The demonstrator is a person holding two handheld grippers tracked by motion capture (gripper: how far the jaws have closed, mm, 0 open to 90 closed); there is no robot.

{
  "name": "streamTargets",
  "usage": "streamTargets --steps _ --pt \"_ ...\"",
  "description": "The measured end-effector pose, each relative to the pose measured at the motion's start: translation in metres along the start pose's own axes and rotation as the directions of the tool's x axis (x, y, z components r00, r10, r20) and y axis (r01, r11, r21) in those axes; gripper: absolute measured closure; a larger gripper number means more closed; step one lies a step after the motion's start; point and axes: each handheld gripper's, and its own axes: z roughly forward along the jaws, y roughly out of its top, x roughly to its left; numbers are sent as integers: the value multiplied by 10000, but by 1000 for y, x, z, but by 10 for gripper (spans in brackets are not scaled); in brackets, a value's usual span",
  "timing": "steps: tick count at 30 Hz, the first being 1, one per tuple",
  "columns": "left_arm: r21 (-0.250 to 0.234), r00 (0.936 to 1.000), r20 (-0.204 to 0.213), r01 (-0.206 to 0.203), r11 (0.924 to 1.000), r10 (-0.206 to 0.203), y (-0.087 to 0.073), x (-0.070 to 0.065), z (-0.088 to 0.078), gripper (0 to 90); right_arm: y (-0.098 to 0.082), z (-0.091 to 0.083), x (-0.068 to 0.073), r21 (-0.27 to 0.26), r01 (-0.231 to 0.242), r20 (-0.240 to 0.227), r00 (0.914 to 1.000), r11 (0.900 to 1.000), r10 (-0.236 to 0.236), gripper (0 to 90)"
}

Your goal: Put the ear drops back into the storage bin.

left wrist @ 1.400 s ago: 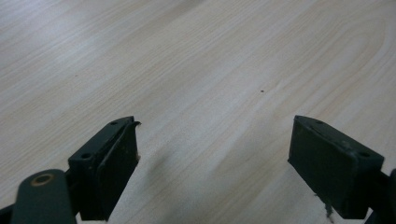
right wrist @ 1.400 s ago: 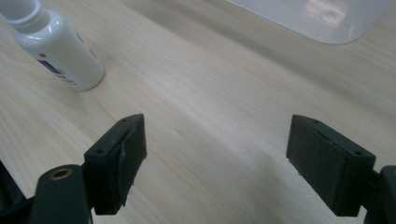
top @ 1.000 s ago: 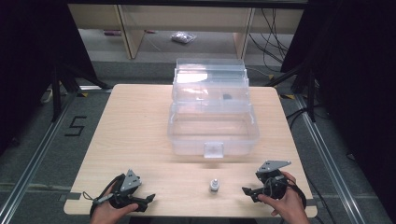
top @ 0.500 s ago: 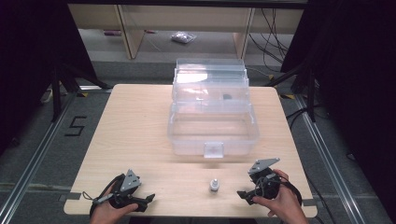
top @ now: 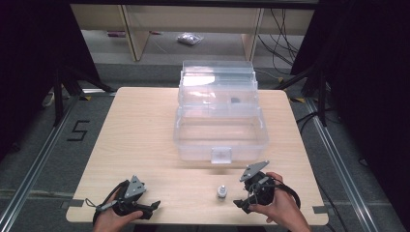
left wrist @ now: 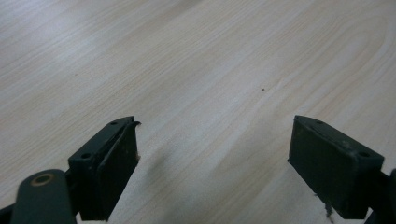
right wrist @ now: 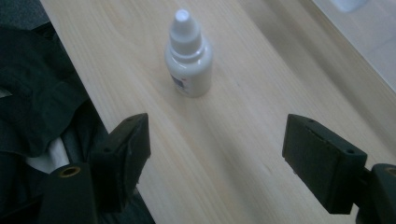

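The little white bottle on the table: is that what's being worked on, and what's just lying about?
In the job:
small white bottle, upright, ahead of the open right tool
clear plastic box, lid open

Lying about:
plastic bag on the floor beyond the table
cables

Light wood table (top: pixel 140 125), grey floor (top: pixel 43 145) marked 5, wooden shelving (top: pixel 130 34) behind, dark surroundings

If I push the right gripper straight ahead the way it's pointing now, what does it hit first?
Most likely the small white dropper bottle, standing upright ahead of the right gripper, slightly left of centre between the open jaws. Nothing lies between them.
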Motion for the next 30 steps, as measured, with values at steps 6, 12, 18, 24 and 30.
streamTargets --steps 6,12,18,24,30 --pt "-234 9998 -99 171 9996 -173 0 -1 1 151 11 6 4 277 366 40 9993 9989 -367 260" --pt "-250 9997 -90 203 9995 -205 0 -1 1 151 20 10 7 385 874 -64 9962 9954 -872 284" --pt "44 9999 -35 -154 9999 154 0 1 -1 151 28 16 12 689 1171 -5 9931 9907 -1174 312" --pt "-253 9998 -44 214 9995 -215 0 -1 1 151 34 19 15 845 1353 -75 9908 9872 -1351 336" --pt "67 9998 -29 -176 9998 176 0 1 -1 151 38 22 18 972 1569 -127 9876 9828 -1564 354"
